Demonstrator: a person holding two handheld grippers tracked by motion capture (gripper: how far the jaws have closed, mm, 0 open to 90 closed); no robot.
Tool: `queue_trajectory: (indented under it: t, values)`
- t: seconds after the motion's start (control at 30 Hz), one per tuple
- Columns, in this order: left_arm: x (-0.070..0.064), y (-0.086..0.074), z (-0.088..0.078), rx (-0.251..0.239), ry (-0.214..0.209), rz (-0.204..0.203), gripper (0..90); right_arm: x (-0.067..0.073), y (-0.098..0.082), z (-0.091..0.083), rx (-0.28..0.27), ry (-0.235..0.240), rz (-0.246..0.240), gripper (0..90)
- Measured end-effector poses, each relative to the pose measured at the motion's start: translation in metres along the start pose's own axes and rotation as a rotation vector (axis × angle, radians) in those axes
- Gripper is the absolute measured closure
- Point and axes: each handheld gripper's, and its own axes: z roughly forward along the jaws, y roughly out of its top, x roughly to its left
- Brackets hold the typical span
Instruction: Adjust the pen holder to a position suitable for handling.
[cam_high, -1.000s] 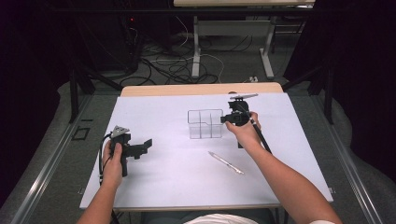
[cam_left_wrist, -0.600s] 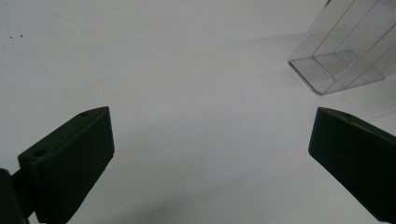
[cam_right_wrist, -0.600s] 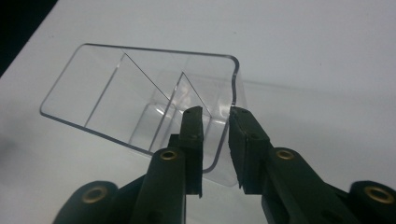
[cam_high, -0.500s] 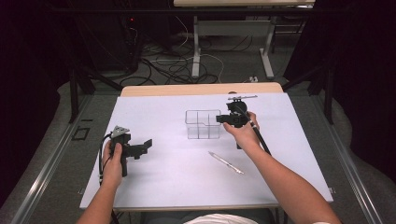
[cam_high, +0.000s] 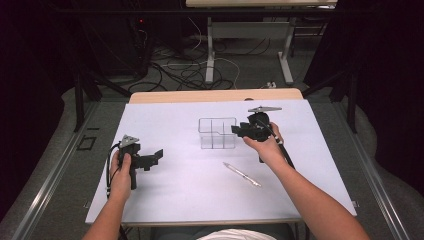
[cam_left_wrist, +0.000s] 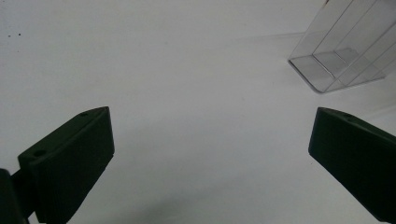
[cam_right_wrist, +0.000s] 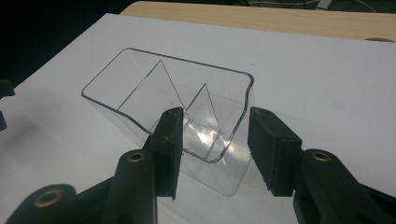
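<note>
Clear plastic divided box (cam_high: 217, 133) stands mid-frame on the white table (cam_high: 190, 200); your right gripper (cam_right_wrist: 214, 135) has just been opening, jaws straddling its corner unpressed. Left gripper (cam_left_wrist: 210, 154) gapes empty. Silver pen (cam_high: 241, 174) awaits.

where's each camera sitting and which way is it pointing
High view: fixed above the person's side, looking forward and down on the table; both forearms, left tool and right tool show.
Left gripper view: rides the left tool, facing white tabletop; its jaws stand wide apart.
Right gripper view: rides the right tool, facing the clear divided box; one corner sits between its jaws, which have just been opening.
All three share the box.
</note>
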Motion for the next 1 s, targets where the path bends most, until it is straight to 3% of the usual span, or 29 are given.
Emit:
queue_trajectory:
  t: [0.27,0.5,0.6,0.8,1.0]
  values:
    - [0.000,0.000,0.000,0.000,0.000,0.001,0.2,-0.003,-0.003,-0.012,-0.024,0.036,-0.028,47.3]
    - [0.000,0.000,0.000,0.001,0.001,0.001,0.2,-0.004,-0.006,-0.021,-0.041,0.069,-0.085,41.6]
    - [0.000,0.000,0.000,0.000,0.003,-0.002,0.2,-0.004,-0.007,-0.024,-0.032,0.074,-0.103,38.2]
    - [0.001,0.000,-0.001,0.004,0.003,-0.001,0.2,-0.003,-0.009,-0.028,-0.030,0.085,-0.091,34.2]
    - [0.001,0.000,0.000,-0.002,0.001,-0.001,0.2,0.001,-0.014,-0.025,0.024,0.110,-0.093,29.4]
